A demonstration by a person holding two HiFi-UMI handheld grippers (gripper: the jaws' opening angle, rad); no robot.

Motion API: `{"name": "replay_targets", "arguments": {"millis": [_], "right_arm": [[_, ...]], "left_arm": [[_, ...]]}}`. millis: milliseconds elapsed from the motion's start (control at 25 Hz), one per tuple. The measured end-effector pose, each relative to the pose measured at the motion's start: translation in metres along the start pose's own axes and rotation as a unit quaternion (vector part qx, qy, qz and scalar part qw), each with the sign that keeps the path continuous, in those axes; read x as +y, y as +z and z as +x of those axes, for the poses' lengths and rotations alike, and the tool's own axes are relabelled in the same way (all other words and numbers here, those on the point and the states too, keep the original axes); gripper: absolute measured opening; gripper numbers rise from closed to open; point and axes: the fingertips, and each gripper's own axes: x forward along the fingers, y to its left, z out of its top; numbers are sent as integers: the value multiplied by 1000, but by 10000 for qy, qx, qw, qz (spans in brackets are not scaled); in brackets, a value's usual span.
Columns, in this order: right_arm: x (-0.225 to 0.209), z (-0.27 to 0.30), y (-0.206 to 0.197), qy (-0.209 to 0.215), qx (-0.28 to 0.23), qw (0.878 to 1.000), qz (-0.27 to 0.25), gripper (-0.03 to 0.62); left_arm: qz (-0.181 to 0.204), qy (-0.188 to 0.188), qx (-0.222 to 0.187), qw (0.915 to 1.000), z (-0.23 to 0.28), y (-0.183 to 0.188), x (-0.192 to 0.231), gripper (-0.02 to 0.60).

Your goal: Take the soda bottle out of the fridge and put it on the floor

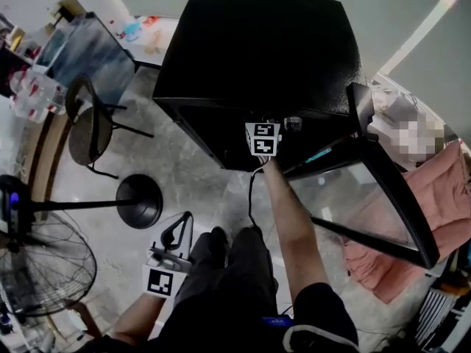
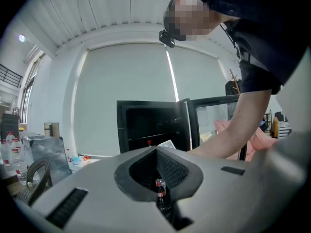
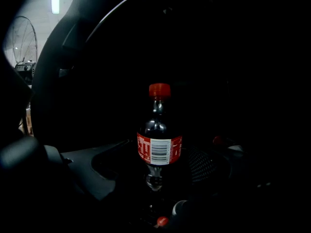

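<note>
Standing apart in the dark, the right gripper's [image 3: 158, 168] fingers [image 3: 206, 166] flank the soda bottle [image 3: 159, 144], one on each side of its lower half; whether they touch it cannot be told. The bottle stands upright between them, red cap above the fingertips, inside the black fridge [image 1: 257, 50], whose glass door [image 1: 368, 197] hangs open to the right. The left gripper [image 2: 156, 150] has its fingers [image 2: 97, 178] closed together, low over the floor [image 1: 184, 175], well apart from the fridge. A small bottle [image 2: 159, 188] shows in the hollow between them.
</note>
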Motion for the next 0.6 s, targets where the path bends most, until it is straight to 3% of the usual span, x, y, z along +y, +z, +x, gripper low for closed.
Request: {"name": "replay_targets", "arguments": {"millis": [320,400,600], "right_arm": [[-1,18,-5,-8,4,10000,-14,360],[-3,17,-6,-50,-47,10000,6,322],[-5,20,-6,19,-2,10000,-20,319]], "left_arm": [[25,51,21,10000,-4,-13,6,23],[5,72,33,10000,-5,-16,6,23],[19,70,62,10000,-3,-22,4,23]]}}
